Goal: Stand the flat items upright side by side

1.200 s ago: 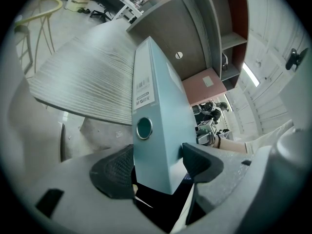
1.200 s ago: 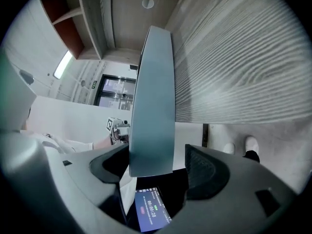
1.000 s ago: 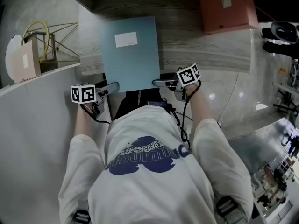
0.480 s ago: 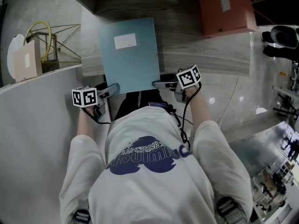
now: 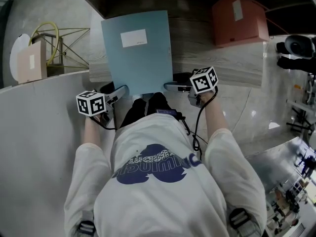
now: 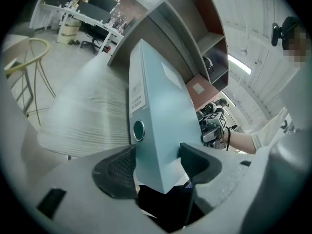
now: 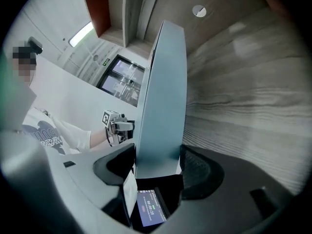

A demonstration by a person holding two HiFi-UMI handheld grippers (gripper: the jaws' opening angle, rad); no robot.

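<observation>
Left claw just closed tighter on blue binder, near corner; right claw clamped other corner, near edge overhanging surface.

A white short-sleeved T-shirt is worn and fills the lower middle of the head view. A dark blue print crossed by a band of white lettering is set on it. Dark trousers are seen just above the shirt. A white left cube printed with black square markers is seen at centre left, and a matching right cube at centre right. A thin black cable is run from the right cube towards the shirt, and a shorter black lead is looped below the left cube.
</observation>
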